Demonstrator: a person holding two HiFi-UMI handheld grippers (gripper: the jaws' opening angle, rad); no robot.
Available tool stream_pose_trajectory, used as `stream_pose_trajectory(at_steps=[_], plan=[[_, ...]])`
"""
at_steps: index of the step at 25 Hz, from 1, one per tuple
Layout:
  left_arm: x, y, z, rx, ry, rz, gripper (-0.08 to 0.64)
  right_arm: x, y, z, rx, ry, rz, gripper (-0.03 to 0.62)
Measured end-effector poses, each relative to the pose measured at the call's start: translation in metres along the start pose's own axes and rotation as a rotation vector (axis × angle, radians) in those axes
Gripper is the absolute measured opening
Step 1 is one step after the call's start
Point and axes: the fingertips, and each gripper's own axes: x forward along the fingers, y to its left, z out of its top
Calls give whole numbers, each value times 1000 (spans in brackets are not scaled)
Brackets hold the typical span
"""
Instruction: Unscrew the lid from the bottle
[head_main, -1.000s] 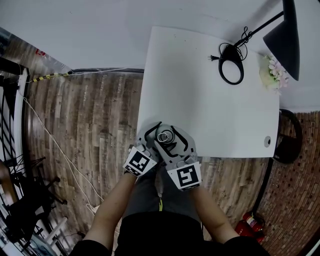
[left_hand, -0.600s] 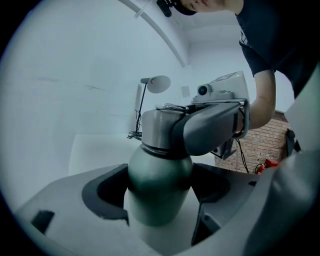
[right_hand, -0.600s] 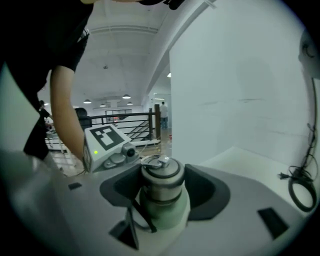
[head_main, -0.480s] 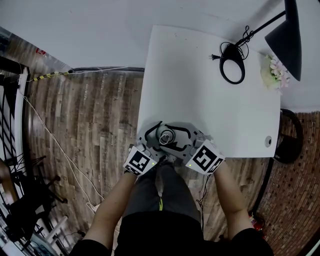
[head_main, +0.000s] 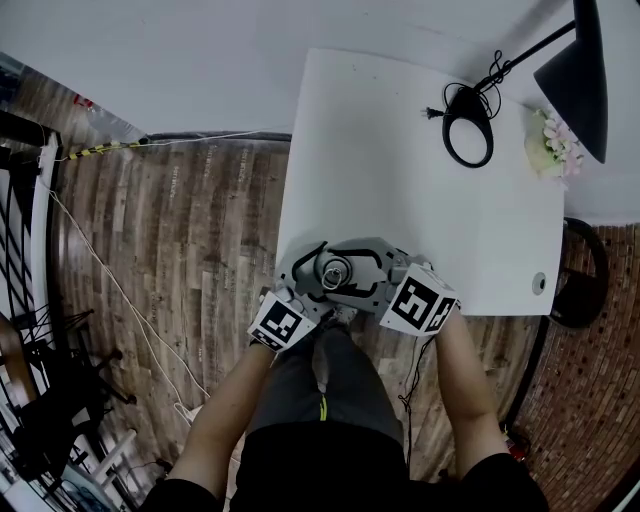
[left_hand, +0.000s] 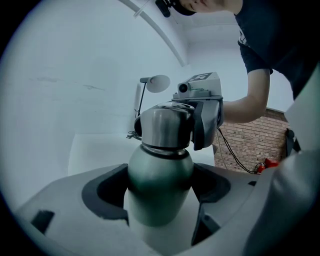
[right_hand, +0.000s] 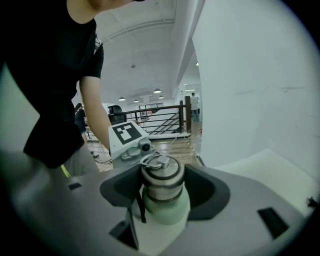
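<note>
**Fingers (left_hand: 105, 195) closed on bottle (left_hand: 160, 170) and lid (right_hand: 161, 176): opposed grip in place**

Fingers of the left gripper (left_hand: 161, 192) stand fairly wide and are closed on the bottle's green body, with a dark pad against each flank below the shoulder. Fingers of the right gripper (right_hand: 162, 189) also stand wide. They are closed higher up on the steel lid, one pad on each side of it. Neither gripper holds anything else.

Location: the bottle is upright at the near left corner of the table (head_main: 400, 180), directly in front of the person. The grippers hide its base, so I cannot confirm that it rests on the table.

Reason for the arrangement, as judged: the two grippers meet the bottle from opposite sides and at different heights. The lower one braces the body against turning while the upper one is free to twist the lid. The lid is seated on the neck with no gap visible, so the unscrewing is at most partly done. A carry ring (right_hand: 154, 160) lies flat on top of the lid, clear of the pads. Smooth metal under both grips suggests some risk of slipping if the thread is tight.

Count:
- Bottles: one.
- Lids: one.
- Grippers: two, each engaged.
- Tables: one.
- Lamps: one lamp (head_main: 575, 70) at the far corner, well apart from the work.
</note>
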Motion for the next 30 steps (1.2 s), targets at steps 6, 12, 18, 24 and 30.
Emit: stream_pose_trajectory(at_steps=[6, 12, 18, 24, 30], plan=[[1, 0, 1, 2, 1, -2, 374, -1, 0, -2, 21, -1, -3, 268], [0, 0, 0, 1, 2, -3, 374, -4, 0, -2, 27, -3, -33, 284], [0, 0, 0, 0, 2, -4, 374, -22, 5, -4, 91, -41, -89, 291], [1, 0, 0, -2, -4, -3, 374, -32, 5, -10, 140, -26, -316, 291], [2, 0, 0, 1, -2, -2, 374, -13, 6, -4, 235, -120, -556, 293]])
